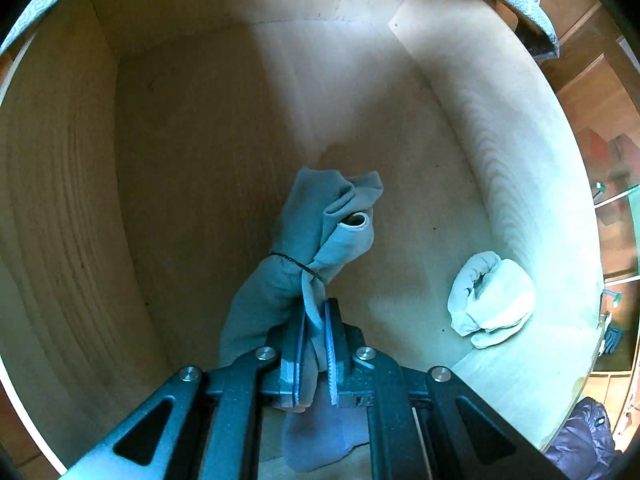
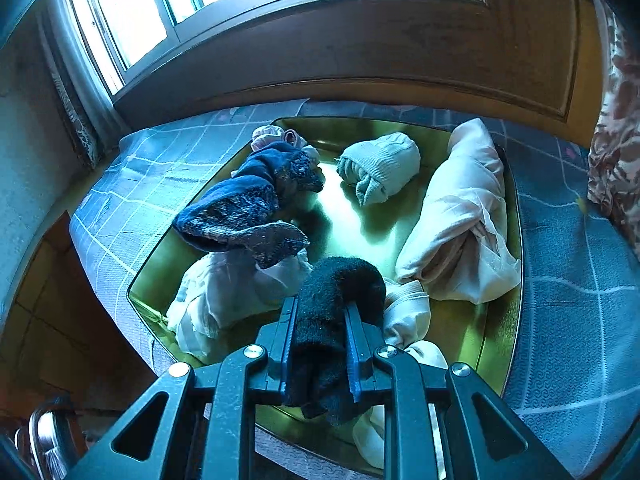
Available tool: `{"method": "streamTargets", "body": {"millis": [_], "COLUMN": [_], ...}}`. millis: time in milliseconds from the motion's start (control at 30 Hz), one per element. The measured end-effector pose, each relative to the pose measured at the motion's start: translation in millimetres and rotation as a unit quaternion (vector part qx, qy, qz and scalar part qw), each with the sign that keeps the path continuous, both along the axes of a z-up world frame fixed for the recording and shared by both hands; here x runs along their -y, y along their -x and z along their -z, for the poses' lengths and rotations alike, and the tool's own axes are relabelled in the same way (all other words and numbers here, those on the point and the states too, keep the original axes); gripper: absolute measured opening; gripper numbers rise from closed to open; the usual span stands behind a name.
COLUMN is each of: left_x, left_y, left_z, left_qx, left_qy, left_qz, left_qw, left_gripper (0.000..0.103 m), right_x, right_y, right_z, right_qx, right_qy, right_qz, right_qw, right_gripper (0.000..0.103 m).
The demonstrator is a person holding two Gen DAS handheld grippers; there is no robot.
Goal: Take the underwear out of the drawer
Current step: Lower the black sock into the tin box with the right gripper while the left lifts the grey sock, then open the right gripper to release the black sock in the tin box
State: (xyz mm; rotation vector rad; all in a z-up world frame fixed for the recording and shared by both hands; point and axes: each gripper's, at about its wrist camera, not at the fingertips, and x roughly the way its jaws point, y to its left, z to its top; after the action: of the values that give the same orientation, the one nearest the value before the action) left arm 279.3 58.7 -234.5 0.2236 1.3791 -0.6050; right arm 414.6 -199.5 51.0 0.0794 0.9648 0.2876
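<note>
In the left wrist view my left gripper is shut on a grey-blue rolled garment tied with a thin black band, inside a pale wooden drawer. A white rolled garment lies by the drawer's right wall. In the right wrist view my right gripper is shut on a dark fuzzy rolled garment, held over a shiny gold tray. The tray holds a dark blue lacy piece, a pale green roll, a pink-white bundle and other white pieces.
The tray sits on a blue patterned bedcover beside a wooden wall panel below a window. Wooden floor and a dark padded item lie beyond the drawer's right wall.
</note>
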Motion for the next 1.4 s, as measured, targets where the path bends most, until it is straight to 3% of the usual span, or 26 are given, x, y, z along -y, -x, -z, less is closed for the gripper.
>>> {"method": "streamTargets", "body": {"millis": [700, 933, 1400], "left_x": [-2.0, -8.2, -16.8], "left_y": [17.2, 18.4, 29.0], "left_z": [-33.2, -44.4, -55.7], "left_qx": [0.034, 0.045, 0.061], "left_qy": [0.008, 0.017, 0.029], "left_qz": [-0.009, -0.016, -0.031], "left_qw": [0.9994, 0.9987, 0.9973], "left_gripper": [0.007, 0.007, 0.007], "right_x": [4.5, 5.6, 2.1], "right_y": [-10.6, -9.9, -4.0], "right_z": [15.3, 9.9, 7.0], "right_qx": [-0.007, -0.010, -0.006], "right_qy": [-0.010, -0.040, -0.039], "right_qz": [0.009, 0.017, 0.022], "right_qw": [1.000, 0.999, 0.999], "right_gripper": [0.024, 0.030, 0.038]}}
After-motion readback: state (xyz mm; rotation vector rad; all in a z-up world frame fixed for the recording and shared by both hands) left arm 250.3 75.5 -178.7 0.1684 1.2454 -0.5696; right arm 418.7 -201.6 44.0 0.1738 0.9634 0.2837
